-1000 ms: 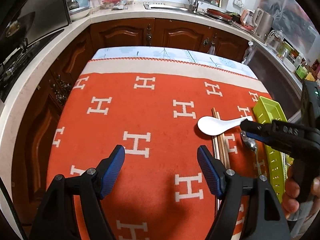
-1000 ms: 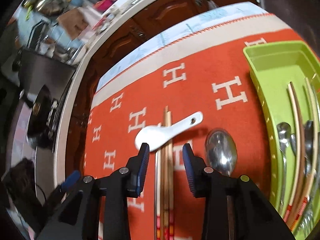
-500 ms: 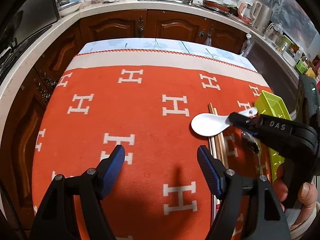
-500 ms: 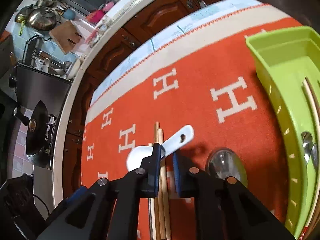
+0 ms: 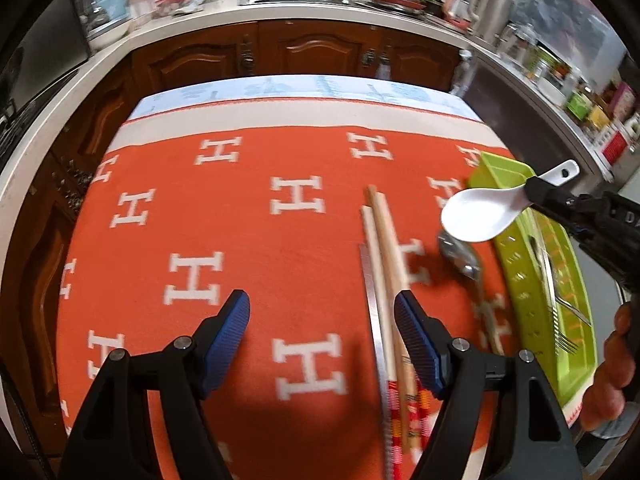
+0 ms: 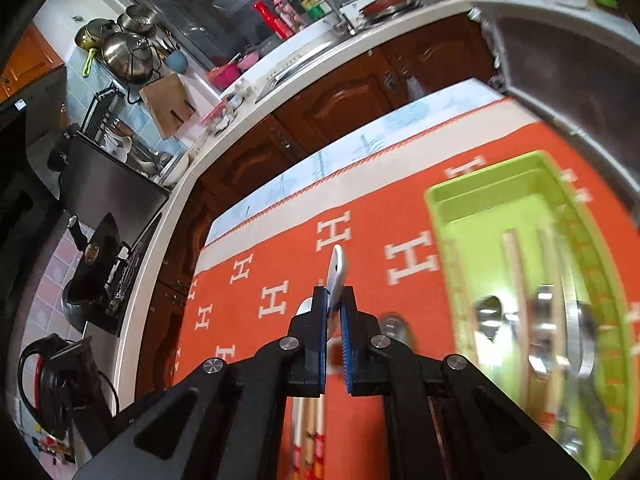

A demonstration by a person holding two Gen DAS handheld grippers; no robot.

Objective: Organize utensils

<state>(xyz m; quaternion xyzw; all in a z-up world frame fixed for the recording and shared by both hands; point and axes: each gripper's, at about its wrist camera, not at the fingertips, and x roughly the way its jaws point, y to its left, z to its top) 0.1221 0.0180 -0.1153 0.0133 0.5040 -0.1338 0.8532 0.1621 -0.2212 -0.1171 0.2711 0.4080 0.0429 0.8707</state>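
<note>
Tongs, two pairs. Left tongs [image 5: 322, 320]: blue-padded fingers spread wide, nothing between them, hanging over the cloth with the right finger [image 5: 418, 346] above the chopsticks. Right tongs [image 6: 334, 320]: fingers pressed onto the handle of the white spoon [image 5: 480, 214], which is lifted off the cloth, bowl facing up, at the near rim of the tray; in the right wrist view the handle end [image 6: 337, 270] sticks out past the pads.

Cloth [image 5: 224, 240]: orange, white H pattern, cream band and pale blue strip at the far edge; covers the table.

Tray [image 5: 520, 276]: lime green, long, perforated side wall, at the cloth's right edge. Contents: wooden chopsticks [image 6: 516, 280] lying lengthwise, a fork [image 5: 560, 320], several metal spoons [image 6: 490, 314], blurred in the right wrist view.

Chopsticks [image 5: 384, 256]: wooden pair with red patterned ends, lying on the cloth left of the tray, touching each other along their length.

Metal strip [image 5: 374, 320]: flat, silver, just beside the chopsticks on their left; cannot tell what it is.

Metal spoon [image 5: 460, 256]: on the cloth between chopsticks and tray, bowl directly under the lifted white spoon.

Surroundings: dark wood cabinets [image 5: 312, 52] under a white counter [image 6: 304, 68] with sink; wok [image 6: 90, 264] on the stove at left.
</note>
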